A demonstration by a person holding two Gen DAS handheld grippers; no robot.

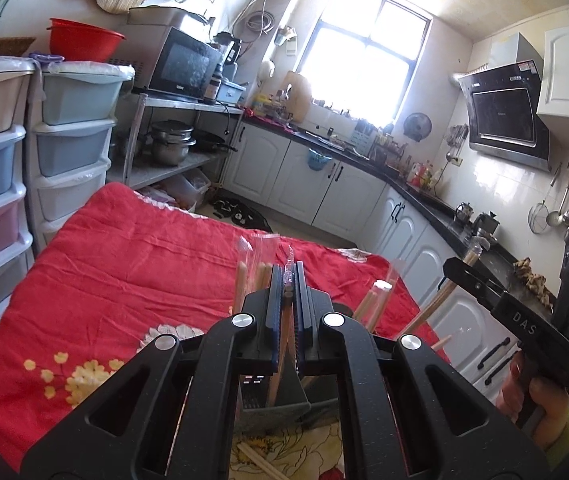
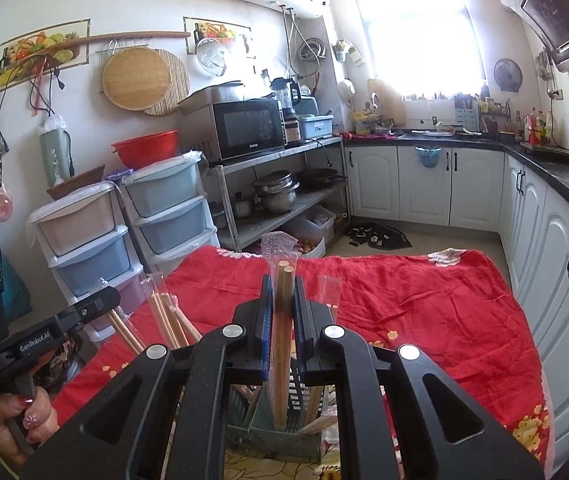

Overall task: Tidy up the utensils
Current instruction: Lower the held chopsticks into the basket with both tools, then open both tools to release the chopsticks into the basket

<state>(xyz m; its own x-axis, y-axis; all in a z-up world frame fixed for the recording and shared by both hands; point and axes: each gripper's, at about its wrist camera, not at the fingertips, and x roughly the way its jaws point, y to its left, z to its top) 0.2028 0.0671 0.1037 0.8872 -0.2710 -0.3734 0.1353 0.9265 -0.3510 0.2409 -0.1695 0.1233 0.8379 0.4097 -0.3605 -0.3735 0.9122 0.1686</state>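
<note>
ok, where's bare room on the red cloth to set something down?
Free: the red cloth ahead and right, toward the white cabinets, and the left stretch beside the drawers. Crowded: the near edge, where the chopstick holder stands under both tools.

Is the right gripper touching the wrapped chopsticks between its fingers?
Touching. The right wrist view shows the right gripper closed on the wrapped chopsticks, both blue pads pressing their sides above the holder.
</note>
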